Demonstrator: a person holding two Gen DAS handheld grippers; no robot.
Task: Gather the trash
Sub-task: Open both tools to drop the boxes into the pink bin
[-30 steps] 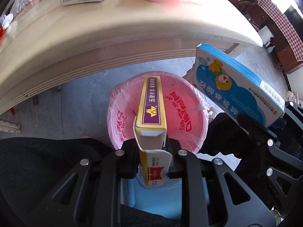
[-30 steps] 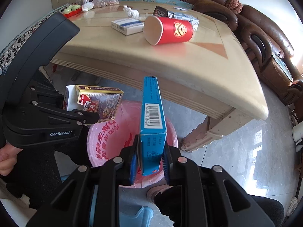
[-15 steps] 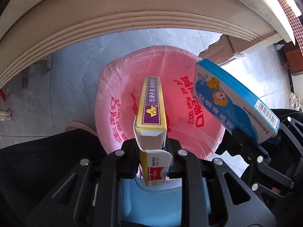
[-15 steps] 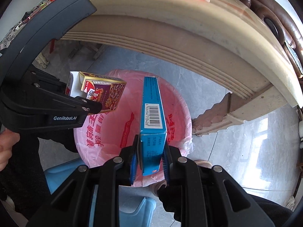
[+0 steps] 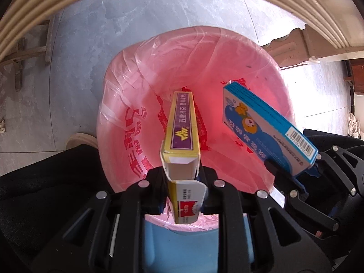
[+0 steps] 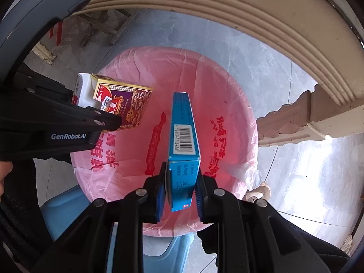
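My left gripper is shut on a yellow and purple card box whose end flap hangs open. It holds the box over the bin lined with a pink bag. My right gripper holds a blue medicine box over the same bin, but its jaws look slightly parted from the box sides. Each view shows the other gripper: the blue box at the right in the left wrist view, the card box at the left in the right wrist view.
The beige table edge arches above the bin in both views. A carved table leg stands to the bin's right. A blue stool is just below the grippers. A shoe rests on the grey floor.
Both grippers have dropped from table height to below the table edge and tilted down over the bin. The right jaws seem to have loosened around the blue box.
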